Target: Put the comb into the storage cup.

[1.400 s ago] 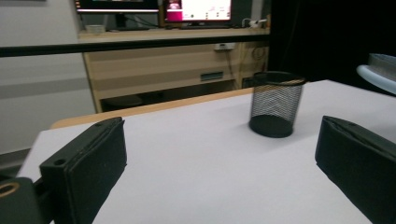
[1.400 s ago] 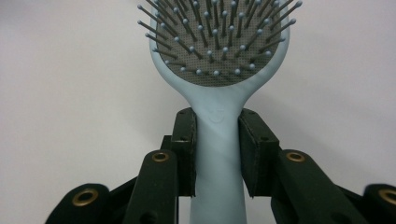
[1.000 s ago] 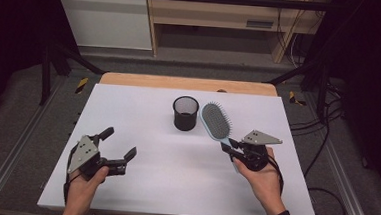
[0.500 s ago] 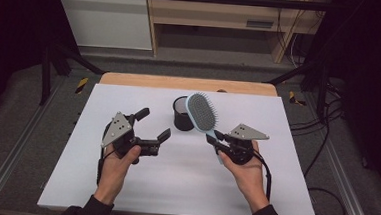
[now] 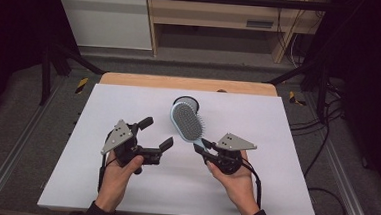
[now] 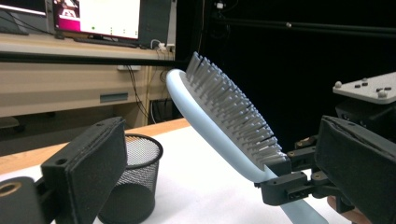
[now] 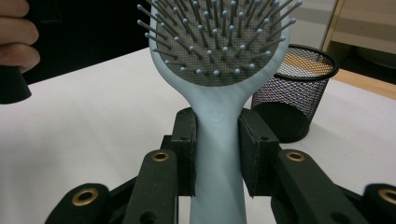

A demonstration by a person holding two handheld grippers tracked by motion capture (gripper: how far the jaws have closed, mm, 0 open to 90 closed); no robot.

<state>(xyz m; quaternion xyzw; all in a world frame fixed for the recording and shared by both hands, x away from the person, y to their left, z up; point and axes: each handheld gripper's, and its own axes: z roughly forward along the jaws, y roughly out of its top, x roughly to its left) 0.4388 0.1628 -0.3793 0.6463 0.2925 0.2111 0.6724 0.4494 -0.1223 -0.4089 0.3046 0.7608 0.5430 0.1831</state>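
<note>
I see a pale blue hairbrush (image 5: pixel 187 124) with grey bristles, raised off the table and tilted, its head just in front of the black mesh cup (image 5: pixel 186 103). My right gripper (image 5: pixel 202 147) is clamped on its handle, near the cup. My left gripper (image 5: pixel 156 133) stands with jaws wide apart, holding nothing, just beside the brush.

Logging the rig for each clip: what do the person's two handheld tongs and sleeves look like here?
Both tongs, left and right, are black, with a grey three-cornered plate on top. Their jaws are blocky, faced with dark pads, with brass-ringed holes on the linkage. A black cable trails from each. The sleeves are dark at the wrists.
</note>
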